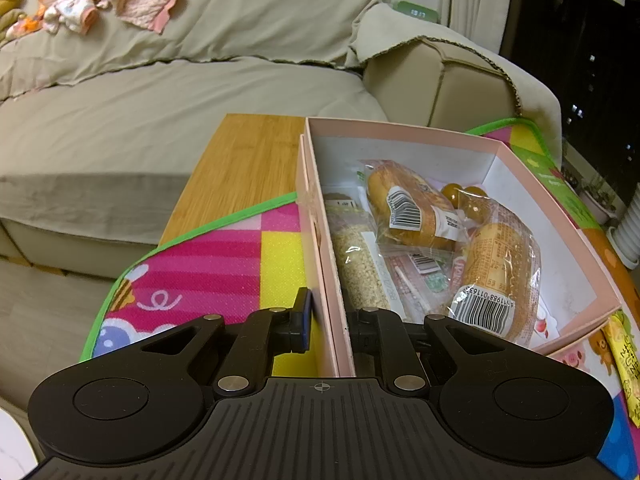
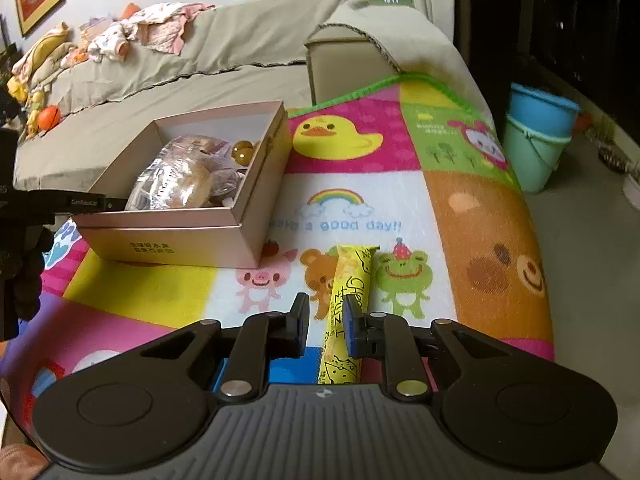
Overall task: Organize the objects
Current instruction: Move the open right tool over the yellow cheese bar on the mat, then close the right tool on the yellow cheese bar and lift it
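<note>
A pink cardboard box [image 1: 516, 160] sits on a colourful play mat [image 1: 224, 256]. It holds bagged bread rolls [image 1: 500, 276], a grain packet and other wrapped snacks. My left gripper [image 1: 330, 320] straddles the box's left wall, one finger outside and one inside, jaws close around it. In the right wrist view the box [image 2: 180, 236] stands at left. A yellow snack stick [image 2: 352, 300] lies on the mat [image 2: 360, 200] between my right gripper's [image 2: 326, 324] open fingers, nearer the right pad. The stick's end also shows in the left wrist view [image 1: 624, 360].
A beige sofa [image 1: 160, 92] with loose baby clothes [image 1: 120, 0] stands behind the table. Bare wooden tabletop [image 1: 240, 160] shows beyond the mat. Stacked blue and green buckets [image 2: 536, 136] stand on the floor at right.
</note>
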